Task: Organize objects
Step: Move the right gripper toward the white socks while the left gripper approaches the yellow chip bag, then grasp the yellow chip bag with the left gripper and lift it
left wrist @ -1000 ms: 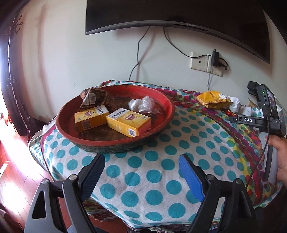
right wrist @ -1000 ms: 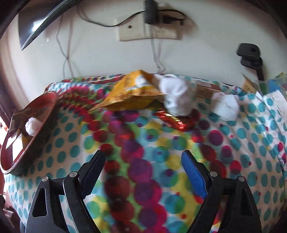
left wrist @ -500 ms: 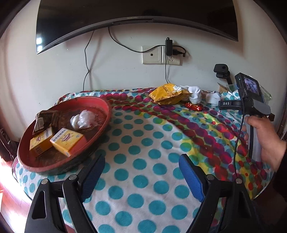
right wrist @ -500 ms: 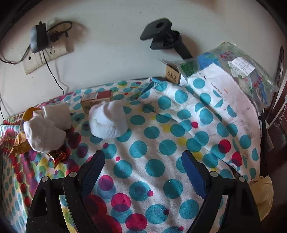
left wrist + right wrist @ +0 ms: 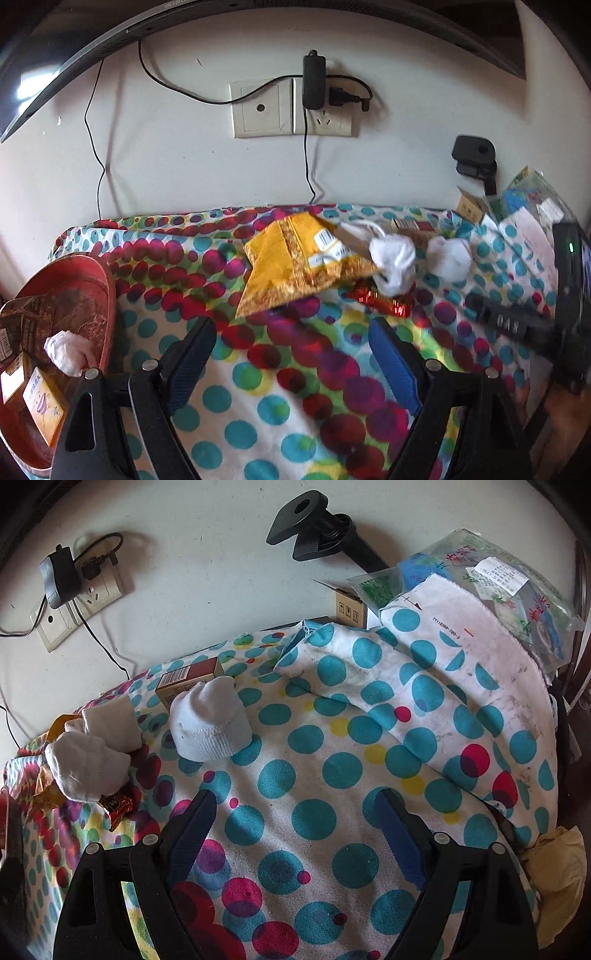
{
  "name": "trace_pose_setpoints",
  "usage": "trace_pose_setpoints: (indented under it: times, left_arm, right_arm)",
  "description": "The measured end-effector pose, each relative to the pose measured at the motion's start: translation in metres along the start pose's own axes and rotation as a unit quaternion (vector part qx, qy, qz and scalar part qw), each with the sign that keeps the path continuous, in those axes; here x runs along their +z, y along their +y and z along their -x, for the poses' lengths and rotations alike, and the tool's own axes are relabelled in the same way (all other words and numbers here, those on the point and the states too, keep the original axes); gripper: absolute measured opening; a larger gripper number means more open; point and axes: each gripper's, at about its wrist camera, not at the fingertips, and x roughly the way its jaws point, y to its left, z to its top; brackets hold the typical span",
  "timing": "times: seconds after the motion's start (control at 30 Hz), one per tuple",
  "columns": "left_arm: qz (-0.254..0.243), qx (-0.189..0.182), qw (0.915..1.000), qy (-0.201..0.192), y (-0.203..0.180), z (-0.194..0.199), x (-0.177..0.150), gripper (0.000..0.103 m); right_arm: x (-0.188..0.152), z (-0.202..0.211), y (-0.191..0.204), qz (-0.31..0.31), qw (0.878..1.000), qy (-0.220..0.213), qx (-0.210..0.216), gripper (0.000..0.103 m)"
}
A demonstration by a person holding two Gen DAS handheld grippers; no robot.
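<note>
The left gripper (image 5: 291, 354) is being held with its jaws spread wide and nothing between them, above the dotted tablecloth (image 5: 258, 406). A yellow snack bag (image 5: 295, 266) is lying at twelve o'clock, touching a white sock (image 5: 393, 258); the red tray (image 5: 74, 295) (boxes inside) is sitting at nine o'clock. The right gripper (image 5: 295, 830) is likewise being held wide apart and empty, with a second rolled sock (image 5: 210, 723) at eleven o'clock, just in front of a brown box (image 5: 188, 675).

Soft daylight, strong fisheye bending at the edges — left view motion-blurred, right view sharp.
</note>
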Motion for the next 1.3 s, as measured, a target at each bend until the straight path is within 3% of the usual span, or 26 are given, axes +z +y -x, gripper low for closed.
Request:
trace_pose_setpoints:
  times: [0.07, 0.17, 0.4, 0.5, 0.63, 0.8, 0.97, 1.07, 1.17, 1.23, 1.3]
  left_arm:
    - [0.023, 0.012, 0.9996, -0.007, 0.004, -0.008, 0.023, 0.086]
    - [0.067, 0.008, 0.9973, 0.027, 0.017, -0.038, 0.049, 0.086]
    - [0.118, 0.017, 0.9895, 0.082, 0.03, -0.098, 0.065, 0.087]
    - [0.149, -0.002, 0.9841, 0.096, 0.034, -0.116, 0.058, 0.103]
    - [0.127, 0.008, 0.9892, 0.072, 0.026, -0.12, 0.06, 0.103]
    - [0.092, -0.005, 0.9928, 0.077, 0.012, -0.123, 0.069, 0.103]
    - [0.11, -0.006, 0.9896, 0.092, 0.016, -0.126, 0.073, 0.103]
    - [0.077, 0.007, 0.9949, 0.065, 0.008, -0.113, 0.08, 0.103]
    - [0.051, 0.039, 0.9915, 0.113, 0.004, -0.129, 0.08, 0.103]
    - [0.059, 0.036, 0.9888, 0.132, 0.009, -0.138, 0.073, 0.103]
    - [0.063, 0.039, 0.9895, 0.124, 0.015, -0.139, 0.065, 0.103]
  right_arm:
    - [-0.001, 0.001, 0.0, 0.001, 1.0, 0.001, 0.005, 0.091]
    - [0.003, -0.003, -0.001, 0.002, 1.0, 0.001, 0.013, 0.092]
    - [0.005, -0.004, -0.004, -0.009, 0.999, -0.003, 0.031, 0.094]
    - [0.007, -0.006, -0.005, -0.01, 0.999, -0.003, 0.034, 0.094]
    - [0.007, -0.005, -0.006, -0.014, 0.999, -0.004, 0.042, 0.096]
    - [0.006, -0.002, -0.008, -0.016, 0.999, -0.005, 0.046, 0.096]
    - [0.005, -0.001, -0.011, -0.02, 0.998, -0.007, 0.052, 0.097]
    - [0.004, -0.001, -0.012, -0.022, 0.998, -0.007, 0.055, 0.097]
    - [0.004, -0.001, -0.009, -0.017, 0.999, -0.005, 0.05, 0.098]
    - [0.004, -0.001, -0.011, -0.023, 0.998, -0.007, 0.058, 0.098]
    - [0.004, -0.001, -0.012, -0.03, 0.997, -0.01, 0.068, 0.098]
